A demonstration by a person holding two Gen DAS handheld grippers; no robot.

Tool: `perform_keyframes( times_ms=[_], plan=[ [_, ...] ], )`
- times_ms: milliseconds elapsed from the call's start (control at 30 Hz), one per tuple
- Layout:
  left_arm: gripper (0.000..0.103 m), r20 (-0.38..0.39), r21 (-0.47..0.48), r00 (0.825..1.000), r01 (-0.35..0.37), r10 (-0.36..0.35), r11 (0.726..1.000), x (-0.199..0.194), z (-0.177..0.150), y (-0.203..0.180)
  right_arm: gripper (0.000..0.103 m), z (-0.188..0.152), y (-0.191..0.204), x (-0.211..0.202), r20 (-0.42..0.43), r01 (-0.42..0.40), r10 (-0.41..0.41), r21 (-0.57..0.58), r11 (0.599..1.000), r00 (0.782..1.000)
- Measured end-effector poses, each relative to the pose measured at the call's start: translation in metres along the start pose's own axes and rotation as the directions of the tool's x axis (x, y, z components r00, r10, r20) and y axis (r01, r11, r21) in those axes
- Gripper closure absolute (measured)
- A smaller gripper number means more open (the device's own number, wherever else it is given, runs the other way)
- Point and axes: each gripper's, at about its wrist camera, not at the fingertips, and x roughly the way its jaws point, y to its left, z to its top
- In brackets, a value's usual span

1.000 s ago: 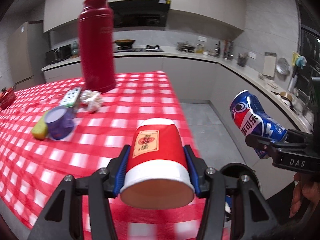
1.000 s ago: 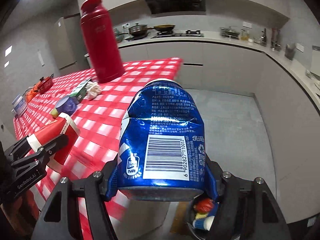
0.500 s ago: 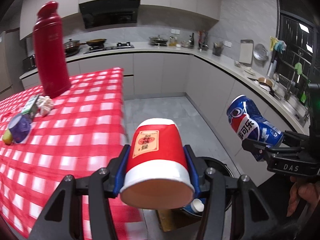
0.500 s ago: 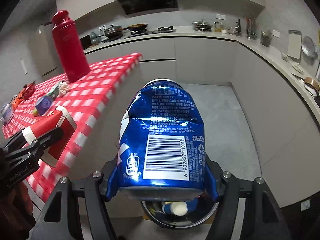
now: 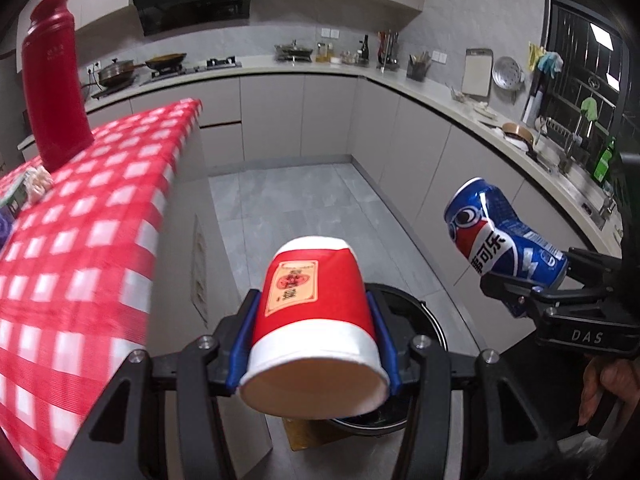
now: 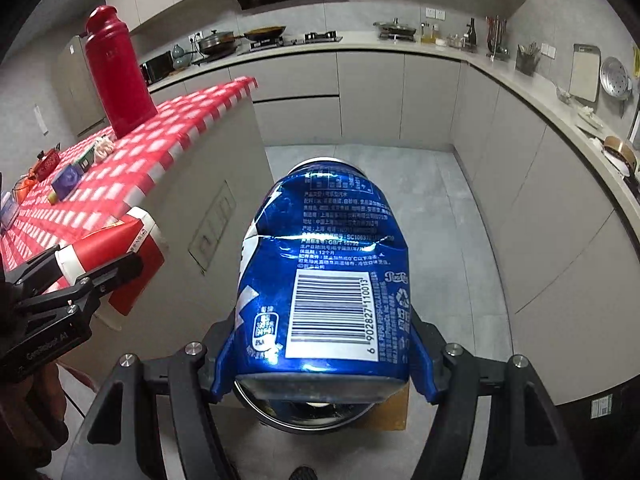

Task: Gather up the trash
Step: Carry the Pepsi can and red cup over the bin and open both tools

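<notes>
My left gripper [image 5: 312, 336] is shut on a red and white paper cup [image 5: 314, 320], its mouth toward the camera. Below and behind the cup, a round metal trash bin [image 5: 424, 316] stands on the floor, mostly hidden. My right gripper [image 6: 322, 356] is shut on a dented blue soda can [image 6: 328, 272], barcode side facing me. The trash bin [image 6: 304, 414] shows just under the can. In the left wrist view the blue soda can [image 5: 500, 236] and right gripper [image 5: 532, 292] hang to the right of the cup. In the right wrist view the paper cup [image 6: 116, 256] sits at left in the left gripper [image 6: 96, 272].
A table with a red checked cloth [image 5: 80, 232] fills the left, carrying a tall red thermos [image 5: 52, 80], a crumpled wad [image 6: 103, 146] and a small purple cup [image 6: 68, 178]. Grey floor [image 5: 296, 204] lies between table and the cabinets [image 5: 440, 152]. A hand [image 5: 608, 392] holds the right gripper.
Both grippers have swung right off the table and sunk over the floor. The bin has come into view under the cup and the can; both grips are unchanged.
</notes>
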Motion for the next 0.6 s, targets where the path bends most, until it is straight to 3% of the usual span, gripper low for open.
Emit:
perform_keyframes(
  times_ms=[333,600],
  plan=[
    [0.050,-0.094,0.003,0.996,0.003,-0.003,1.000,0.040,-0.024,-0.016,0.032,-0.031,-0.015,0.053,-0.099,-0.030,0.022,-0.084,0.996,0.995],
    [0.050,-0.202,-0.027,0.979,0.009,-0.014,1.000,0.083,-0.053,-0.025,0.032,-0.051,-0.012,0.100,-0.190,-0.076,0.039,-0.192,0.978,0.981]
  ],
)
